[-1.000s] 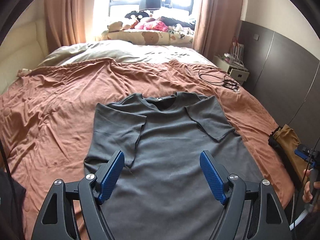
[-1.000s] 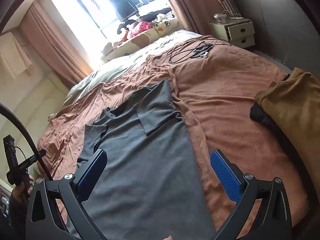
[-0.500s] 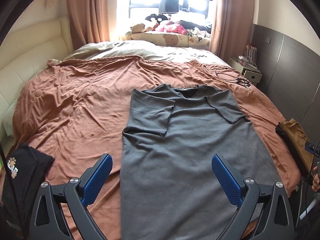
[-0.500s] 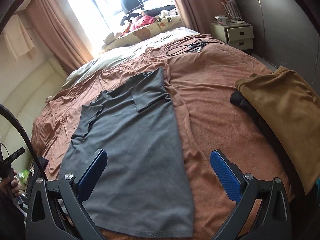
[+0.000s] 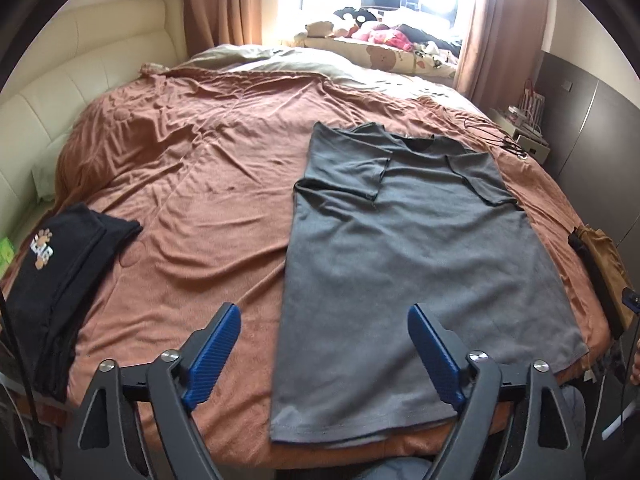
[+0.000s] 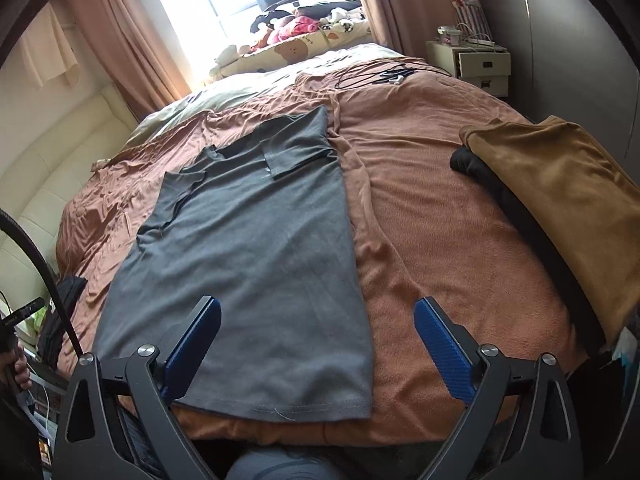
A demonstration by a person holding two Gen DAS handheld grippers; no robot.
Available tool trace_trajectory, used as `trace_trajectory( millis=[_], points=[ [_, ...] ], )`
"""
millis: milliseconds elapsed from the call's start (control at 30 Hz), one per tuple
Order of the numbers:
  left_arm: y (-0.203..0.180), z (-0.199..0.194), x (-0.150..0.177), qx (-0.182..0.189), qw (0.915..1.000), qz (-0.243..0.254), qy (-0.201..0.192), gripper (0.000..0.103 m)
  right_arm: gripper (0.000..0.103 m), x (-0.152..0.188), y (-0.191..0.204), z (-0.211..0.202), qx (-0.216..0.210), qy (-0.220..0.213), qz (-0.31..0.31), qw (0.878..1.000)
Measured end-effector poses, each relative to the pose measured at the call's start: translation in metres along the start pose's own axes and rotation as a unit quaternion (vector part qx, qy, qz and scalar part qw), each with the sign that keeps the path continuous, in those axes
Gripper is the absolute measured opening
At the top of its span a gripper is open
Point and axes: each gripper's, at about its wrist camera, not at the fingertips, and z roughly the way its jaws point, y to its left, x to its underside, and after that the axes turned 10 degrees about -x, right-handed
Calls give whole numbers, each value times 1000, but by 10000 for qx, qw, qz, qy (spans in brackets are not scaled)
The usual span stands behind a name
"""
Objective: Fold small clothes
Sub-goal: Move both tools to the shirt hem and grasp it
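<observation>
A grey t-shirt [image 5: 404,264] lies flat on the brown bedspread, both sleeves folded in over the chest, collar at the far end, hem at the near bed edge. It also shows in the right wrist view [image 6: 256,248]. My left gripper [image 5: 324,356] is open and empty, hovering above the hem's left corner. My right gripper [image 6: 318,350] is open and empty, above the hem's right corner. Neither touches the shirt.
A folded black garment [image 5: 60,268] with a logo lies at the bed's left edge. A folded tan garment [image 6: 568,200] on a black one lies at the right edge. Black cables [image 6: 372,76] lie far right. A nightstand [image 6: 472,64] stands beyond.
Both grippers have pulled back toward the foot of the bed and risen, so the whole shirt and its hem now show. The shirt has not moved.
</observation>
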Motion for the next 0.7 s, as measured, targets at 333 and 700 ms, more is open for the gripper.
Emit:
trace_trajectory(
  millis=[333, 700],
  points=[
    [34, 33, 59, 16, 9958, -680, 609, 53, 53, 24, -19, 25, 1, 615, 321, 9976],
    [60, 60, 101, 282, 9824, -1368, 1240, 46, 39, 42, -57, 59, -305, 1032, 1201, 9869]
  ],
)
